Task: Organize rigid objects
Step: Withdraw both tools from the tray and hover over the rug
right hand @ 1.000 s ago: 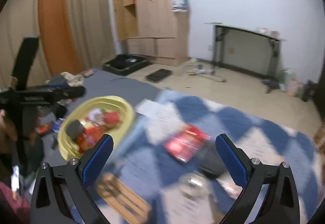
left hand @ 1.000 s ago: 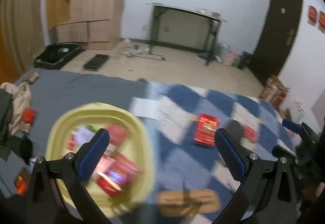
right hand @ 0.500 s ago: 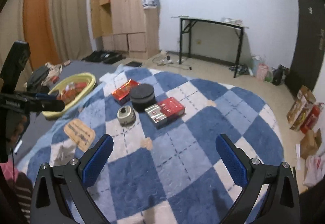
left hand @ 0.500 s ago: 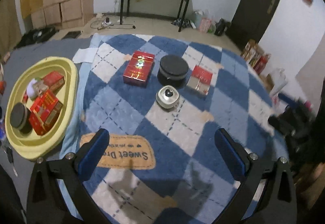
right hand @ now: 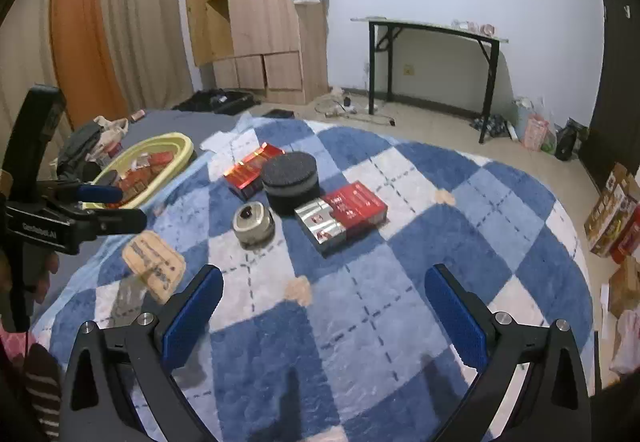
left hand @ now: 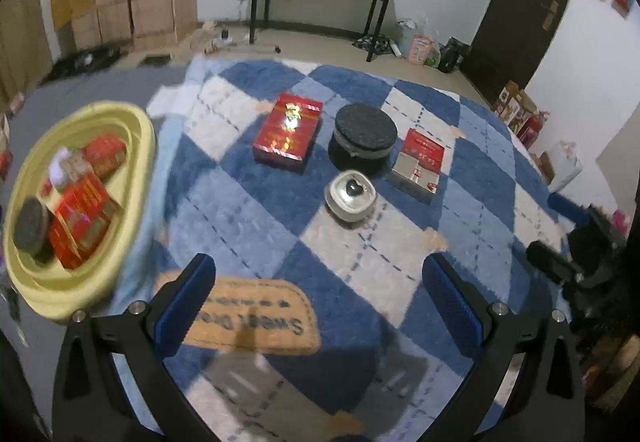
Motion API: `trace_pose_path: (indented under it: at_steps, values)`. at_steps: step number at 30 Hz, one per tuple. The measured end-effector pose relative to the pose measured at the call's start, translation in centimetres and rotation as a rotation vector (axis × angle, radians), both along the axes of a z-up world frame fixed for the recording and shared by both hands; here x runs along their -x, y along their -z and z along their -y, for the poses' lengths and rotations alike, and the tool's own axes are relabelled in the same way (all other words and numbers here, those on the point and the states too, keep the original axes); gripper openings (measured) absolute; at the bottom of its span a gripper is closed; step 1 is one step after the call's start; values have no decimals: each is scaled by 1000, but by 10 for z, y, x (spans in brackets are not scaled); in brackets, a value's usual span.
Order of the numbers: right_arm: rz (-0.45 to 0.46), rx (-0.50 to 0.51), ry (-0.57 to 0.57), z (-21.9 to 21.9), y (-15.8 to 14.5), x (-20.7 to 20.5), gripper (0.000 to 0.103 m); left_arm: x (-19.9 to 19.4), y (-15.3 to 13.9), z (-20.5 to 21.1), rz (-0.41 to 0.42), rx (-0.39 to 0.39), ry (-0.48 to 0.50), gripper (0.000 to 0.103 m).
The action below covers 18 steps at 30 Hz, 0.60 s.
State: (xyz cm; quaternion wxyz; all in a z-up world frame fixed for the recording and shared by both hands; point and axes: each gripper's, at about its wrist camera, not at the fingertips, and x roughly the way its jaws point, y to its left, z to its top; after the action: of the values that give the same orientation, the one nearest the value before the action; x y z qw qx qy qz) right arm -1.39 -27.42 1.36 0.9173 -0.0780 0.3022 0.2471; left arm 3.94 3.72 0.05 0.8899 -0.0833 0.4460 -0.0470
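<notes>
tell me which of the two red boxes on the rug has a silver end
The red box right of the black round tin: its near end is silver. The other red box, left of the tin, is red all over with a gold emblem.

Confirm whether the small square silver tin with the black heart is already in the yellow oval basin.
No, the small square silver tin sits on the blue checked rug, apart from the yellow oval basin.

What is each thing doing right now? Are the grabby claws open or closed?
left gripper: open, empty
right gripper: open, empty
yellow basin: holding boxes and a round tin
red box: flat on rug
black round tin: lid on
silver tin: closed, on rug
red-and-silver box: flat on rug
</notes>
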Motion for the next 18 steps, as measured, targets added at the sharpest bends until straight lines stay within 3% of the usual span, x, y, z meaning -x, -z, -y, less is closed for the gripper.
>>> trace_pose_path:
  at_steps: [14, 18]
  values:
    - [-24, 48, -30, -9, 19, -15, 103, -11, 4, 2, 3, 1, 15, 103]
    - [-11, 79, -48, -12, 26, -18, 103, -19, 9, 4, 10, -14, 72, 103]
